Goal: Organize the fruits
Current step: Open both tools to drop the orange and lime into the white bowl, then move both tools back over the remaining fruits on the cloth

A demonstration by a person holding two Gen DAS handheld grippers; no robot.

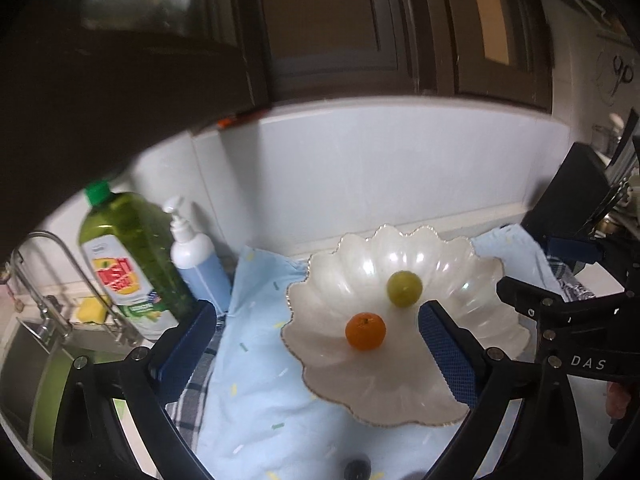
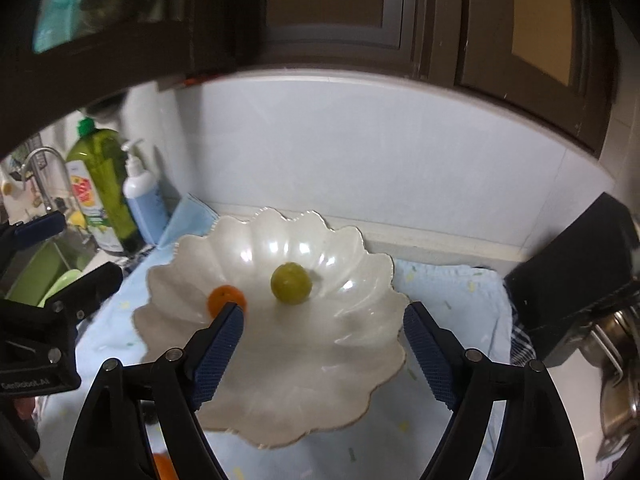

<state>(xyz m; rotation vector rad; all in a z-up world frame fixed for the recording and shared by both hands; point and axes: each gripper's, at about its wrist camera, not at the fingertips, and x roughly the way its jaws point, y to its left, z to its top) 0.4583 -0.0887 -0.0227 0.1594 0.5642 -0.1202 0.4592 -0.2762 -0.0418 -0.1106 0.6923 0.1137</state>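
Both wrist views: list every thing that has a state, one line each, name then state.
left gripper: open, nothing between its fingers
right gripper: open, nothing between its fingers
scalloped bowl: upright on the blue cloth, holding two fruits
orange fruit: resting in the bowl, free
green fruit: resting in the bowl, apart from the orange one
green bottle: upright, capped
pump bottle: upright

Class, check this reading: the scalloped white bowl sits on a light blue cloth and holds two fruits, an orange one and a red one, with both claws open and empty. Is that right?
One slip: the second fruit is green, not red, as the right wrist view shows. The rest stands: the bowl on the blue cloth also holds the orange fruit, and both claws, left and right, are open and empty.
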